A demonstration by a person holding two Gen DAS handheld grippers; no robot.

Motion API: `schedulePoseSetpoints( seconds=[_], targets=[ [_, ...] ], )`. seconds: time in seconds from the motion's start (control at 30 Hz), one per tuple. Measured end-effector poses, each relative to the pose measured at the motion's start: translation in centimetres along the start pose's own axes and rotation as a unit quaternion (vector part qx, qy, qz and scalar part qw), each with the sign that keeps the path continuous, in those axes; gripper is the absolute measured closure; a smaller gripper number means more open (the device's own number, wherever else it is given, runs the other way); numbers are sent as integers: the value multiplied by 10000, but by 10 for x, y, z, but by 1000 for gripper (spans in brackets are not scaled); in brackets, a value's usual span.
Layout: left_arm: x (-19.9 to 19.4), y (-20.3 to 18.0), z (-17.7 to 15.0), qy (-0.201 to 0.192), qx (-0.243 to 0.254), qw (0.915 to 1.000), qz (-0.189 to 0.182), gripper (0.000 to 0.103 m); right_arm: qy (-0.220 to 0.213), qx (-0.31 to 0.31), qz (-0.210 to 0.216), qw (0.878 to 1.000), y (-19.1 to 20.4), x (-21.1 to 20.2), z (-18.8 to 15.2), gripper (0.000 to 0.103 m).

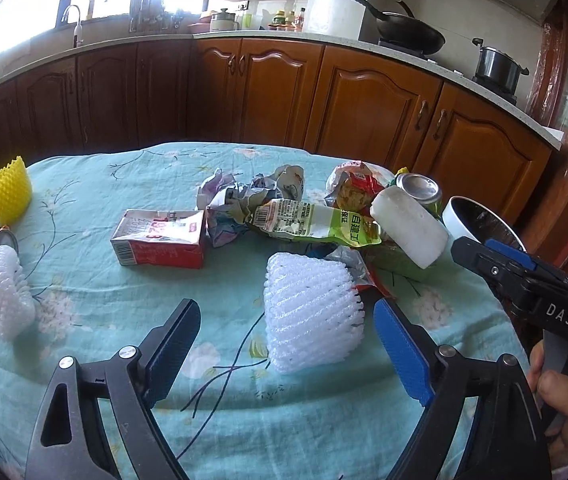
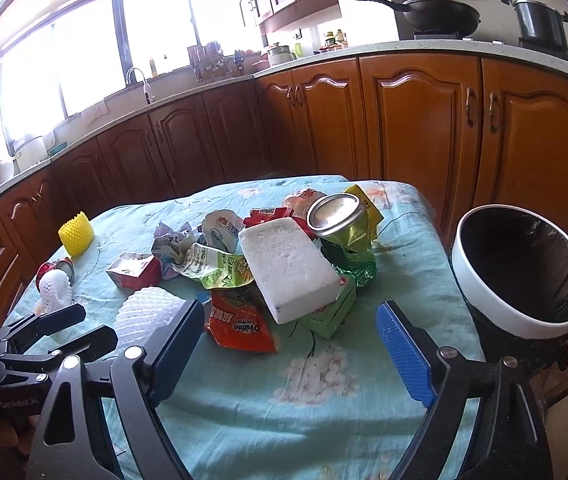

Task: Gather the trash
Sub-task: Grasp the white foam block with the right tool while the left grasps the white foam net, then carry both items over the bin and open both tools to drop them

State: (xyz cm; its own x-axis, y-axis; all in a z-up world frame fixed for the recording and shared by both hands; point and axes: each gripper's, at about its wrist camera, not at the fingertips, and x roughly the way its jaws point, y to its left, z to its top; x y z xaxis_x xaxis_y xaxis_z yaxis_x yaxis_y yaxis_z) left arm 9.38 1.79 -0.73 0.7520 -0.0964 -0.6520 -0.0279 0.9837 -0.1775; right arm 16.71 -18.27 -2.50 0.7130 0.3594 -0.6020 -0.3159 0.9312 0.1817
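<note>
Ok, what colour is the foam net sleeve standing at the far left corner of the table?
Yellow. The foam net sleeve shows best in the left wrist view.

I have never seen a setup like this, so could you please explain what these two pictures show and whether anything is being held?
No robot here: a person holds a two-finger claw in each hand, with a camera on each looking along its fingers. One picture is from the left claw, the other from the right claw. Both are open and hold nothing. On the table lies trash: a white foam net between the left claw's fingers but not gripped, a red carton, crumpled wrappers, a white foam block, a can and a yellow net. A white bin stands at the right.
</note>
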Motion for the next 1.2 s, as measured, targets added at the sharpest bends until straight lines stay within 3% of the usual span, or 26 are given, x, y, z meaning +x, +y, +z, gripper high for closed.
schedulePoseSetpoints(
  seconds=[0.13,0.23,0.3,0.4,0.47,0.6,0.87,1.2],
  targets=[
    [17,-1,5,155,59,9999,-14,18,183,-142,46,9997,-1,21,9,18],
    [30,-1,5,260,104,9996,-50,27,321,-229,84,9992,-2,36,13,19],
    [37,-1,5,338,131,9993,-93,35,413,-244,108,9988,-5,45,14,22],
    [44,0,3,429,141,9988,-187,51,563,-197,201,9980,-9,56,13,44],
    [46,0,3,466,137,9985,-251,65,604,-139,269,9977,-12,57,11,47],
    [43,-3,2,379,198,9985,-354,79,519,-86,339,9980,-12,47,7,48],
    [15,-23,0,119,422,9965,-716,83,330,181,325,9988,-22,15,-3,49],
    [23,-73,4,356,846,9881,-1236,83,215,641,-73,9977,-68,-23,-21,49]
  ],
)
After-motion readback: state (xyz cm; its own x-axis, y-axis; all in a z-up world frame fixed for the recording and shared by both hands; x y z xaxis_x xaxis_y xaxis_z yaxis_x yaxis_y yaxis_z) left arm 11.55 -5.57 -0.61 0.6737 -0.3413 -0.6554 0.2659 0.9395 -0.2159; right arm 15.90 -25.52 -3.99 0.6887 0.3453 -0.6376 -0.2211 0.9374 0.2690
